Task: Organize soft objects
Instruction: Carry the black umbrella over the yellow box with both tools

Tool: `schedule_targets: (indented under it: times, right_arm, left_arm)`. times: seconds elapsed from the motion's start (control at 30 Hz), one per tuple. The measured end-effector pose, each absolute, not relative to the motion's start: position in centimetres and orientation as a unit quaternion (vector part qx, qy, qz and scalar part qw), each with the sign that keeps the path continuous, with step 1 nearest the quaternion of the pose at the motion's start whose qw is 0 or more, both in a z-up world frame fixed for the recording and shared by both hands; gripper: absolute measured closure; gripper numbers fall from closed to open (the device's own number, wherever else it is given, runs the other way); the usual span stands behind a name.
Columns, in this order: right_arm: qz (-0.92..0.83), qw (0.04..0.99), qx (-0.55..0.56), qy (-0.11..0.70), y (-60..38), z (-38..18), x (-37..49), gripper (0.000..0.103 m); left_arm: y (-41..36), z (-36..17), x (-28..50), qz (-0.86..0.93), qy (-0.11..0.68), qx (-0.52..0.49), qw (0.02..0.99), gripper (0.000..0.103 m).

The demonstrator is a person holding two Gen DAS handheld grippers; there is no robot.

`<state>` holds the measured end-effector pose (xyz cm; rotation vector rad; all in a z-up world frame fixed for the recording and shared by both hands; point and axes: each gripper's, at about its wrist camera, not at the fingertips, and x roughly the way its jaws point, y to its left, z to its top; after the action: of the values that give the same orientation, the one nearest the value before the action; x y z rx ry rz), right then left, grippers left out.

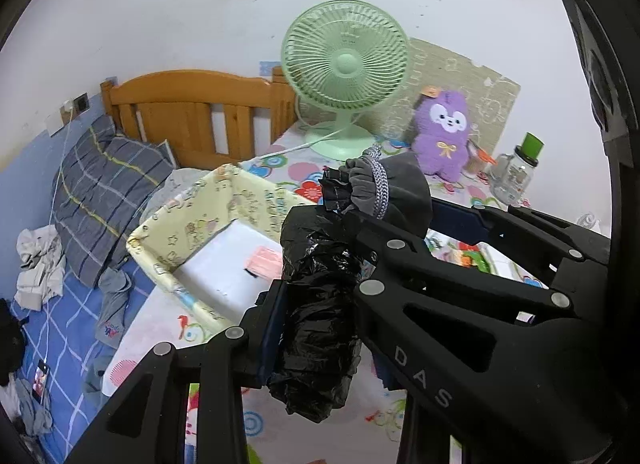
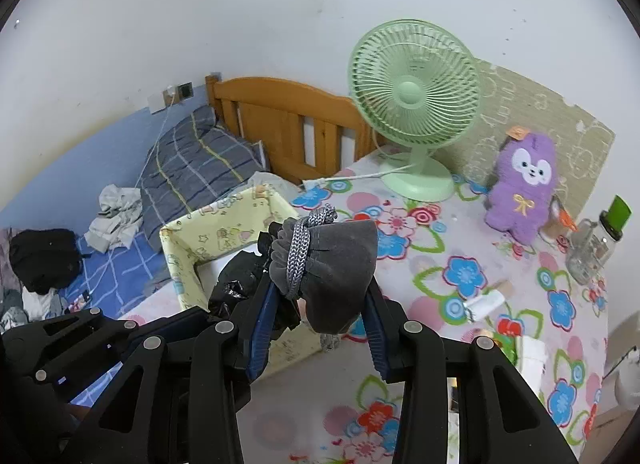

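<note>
While the right gripper (image 2: 320, 300) clamps the grey pouch (image 2: 336, 264), tied neck pointing up-left, the left gripper (image 1: 320, 300) grips a black bag roll (image 1: 318, 304), standing lengthwise upright.

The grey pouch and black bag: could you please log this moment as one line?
left gripper: shut on black bag | right gripper: shut on grey pouch | both held above yellow bin | purple plush: on table

We record a home bedroom: wooden headboard (image 2: 280, 119), plaid pillow (image 2: 192, 167) on a blue checked sheet (image 2: 120, 272), scattered clothes (image 2: 116, 215). Beside the bed, a floral-covered table (image 2: 460, 264) carries a green fan (image 2: 412, 103) and purple plush toy (image 2: 524, 187).
</note>
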<state>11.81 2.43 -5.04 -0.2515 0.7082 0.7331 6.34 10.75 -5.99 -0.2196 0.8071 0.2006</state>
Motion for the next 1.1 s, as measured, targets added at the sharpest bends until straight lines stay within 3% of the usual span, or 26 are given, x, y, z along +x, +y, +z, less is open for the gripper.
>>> schedule_targets:
  times: [1.1]
  right_arm:
    - [0.377,0.819,-0.119,0.416,11.5,-12.2,16.7,0.059]
  left_arm:
    - [17.4,-12.2,10.9,0.144,0.457,-0.109,0.871,0.063]
